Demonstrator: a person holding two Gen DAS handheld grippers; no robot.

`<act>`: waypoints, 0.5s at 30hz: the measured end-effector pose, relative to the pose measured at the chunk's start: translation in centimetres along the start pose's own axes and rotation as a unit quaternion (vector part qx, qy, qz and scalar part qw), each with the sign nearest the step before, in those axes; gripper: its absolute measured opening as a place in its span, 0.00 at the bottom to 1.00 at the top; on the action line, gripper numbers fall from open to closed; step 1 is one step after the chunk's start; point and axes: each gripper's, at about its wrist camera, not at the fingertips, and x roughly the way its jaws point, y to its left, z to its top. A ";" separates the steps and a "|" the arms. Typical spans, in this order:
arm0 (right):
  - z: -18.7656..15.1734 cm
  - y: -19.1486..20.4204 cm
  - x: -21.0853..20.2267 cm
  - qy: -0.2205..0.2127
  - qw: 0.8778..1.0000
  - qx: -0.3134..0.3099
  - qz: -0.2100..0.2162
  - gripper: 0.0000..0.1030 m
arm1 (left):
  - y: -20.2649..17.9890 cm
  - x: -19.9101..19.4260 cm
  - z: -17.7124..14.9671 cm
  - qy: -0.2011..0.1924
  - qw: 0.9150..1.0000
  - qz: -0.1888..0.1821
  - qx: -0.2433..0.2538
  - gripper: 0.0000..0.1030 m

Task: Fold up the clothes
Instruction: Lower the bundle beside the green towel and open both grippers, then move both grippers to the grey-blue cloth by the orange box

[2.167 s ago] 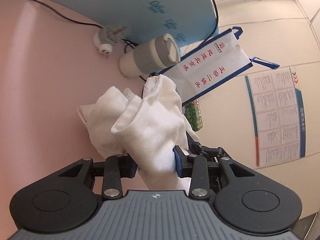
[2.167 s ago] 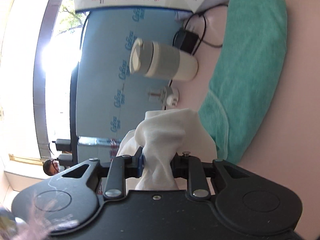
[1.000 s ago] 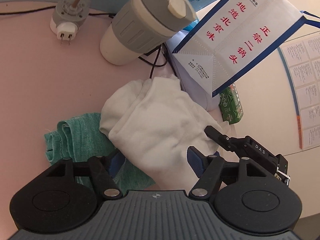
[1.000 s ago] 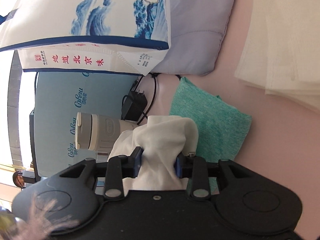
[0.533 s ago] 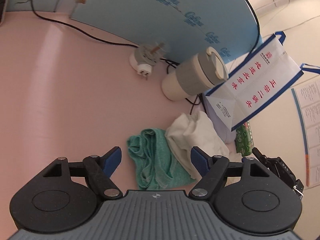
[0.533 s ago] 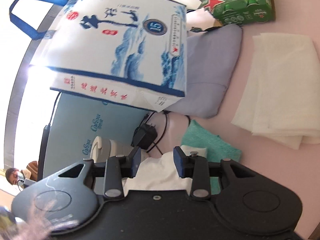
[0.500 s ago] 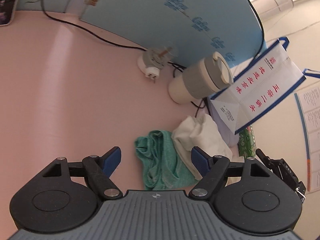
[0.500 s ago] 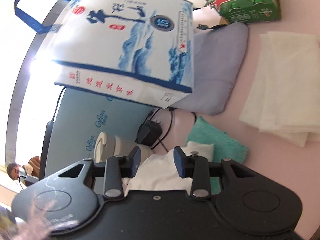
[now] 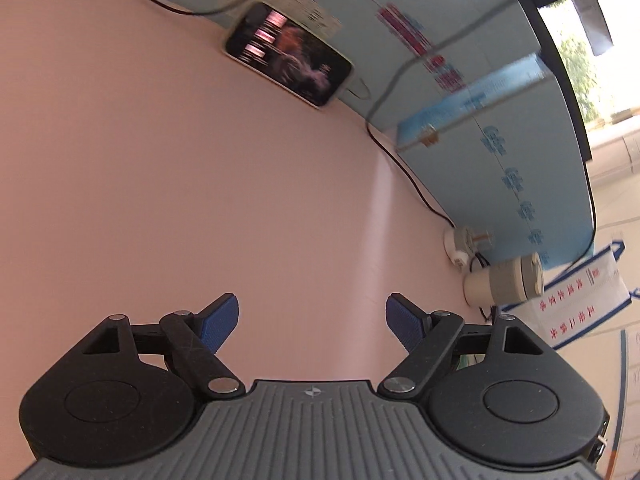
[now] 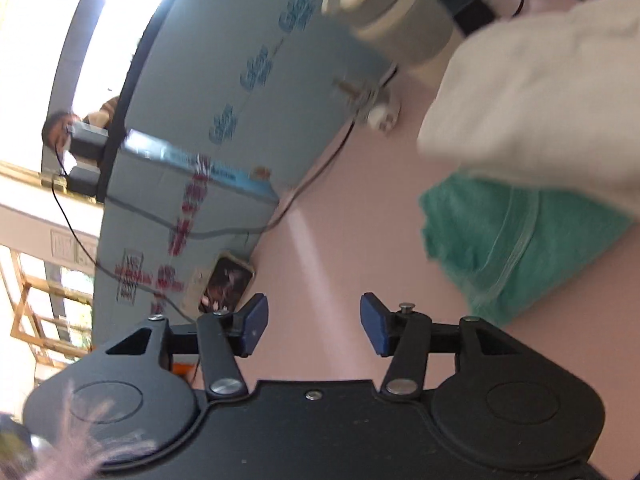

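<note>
A folded white cloth (image 10: 536, 96) lies on top of a folded green cloth (image 10: 516, 240) on the pink table, at the right of the right wrist view. My right gripper (image 10: 312, 324) is open and empty, to the left of both cloths and apart from them. My left gripper (image 9: 312, 316) is open and empty over bare pink table (image 9: 200, 184). No cloth shows in the left wrist view.
A grey and cream cup (image 9: 504, 284) (image 10: 392, 12) and a small white plug adapter (image 9: 464, 246) stand by the blue board (image 9: 512, 148). A phone (image 9: 288, 54) lies near the board with a black cable (image 9: 404, 172). A white and blue bag (image 9: 580, 304) is at the right.
Both grippers have pulled back from the stacked cloths and swung left. The right gripper has opened wider. The cloths have left the left wrist view.
</note>
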 end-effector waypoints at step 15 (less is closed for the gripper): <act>-14.5 7.4 11.5 0.158 0.970 -0.119 -0.140 0.56 | 20.8 -15.2 5.2 -0.161 0.973 0.112 -0.125 0.81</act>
